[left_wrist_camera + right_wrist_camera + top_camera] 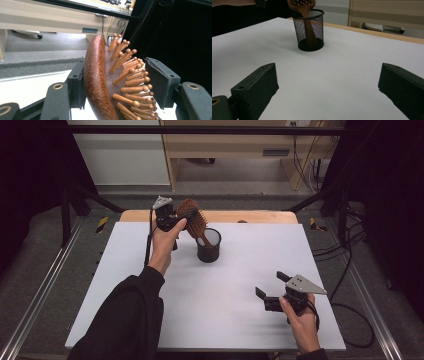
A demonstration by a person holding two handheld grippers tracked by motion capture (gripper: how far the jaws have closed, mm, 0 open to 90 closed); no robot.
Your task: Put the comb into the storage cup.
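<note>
Left gripper [186, 218] has the wooden hairbrush [192, 218] between its jaws, handle down in the black mesh cup [208, 245]; whether they press it, I cannot tell. Right gripper [270, 285] rests on the table [225, 295], jaws wide open.

Light falls from overhead onto the white worktop [225, 285], which reads bright and even while black curtains at both sides stay very dark. Shadows are soft and short; a faint one sits at the foot of the mesh cup [309, 30]. The high view is somewhat grainy and soft. In the left gripper view the wooden hairbrush [100, 82] shows a mild sheen, and the room behind it is blurred.
</note>
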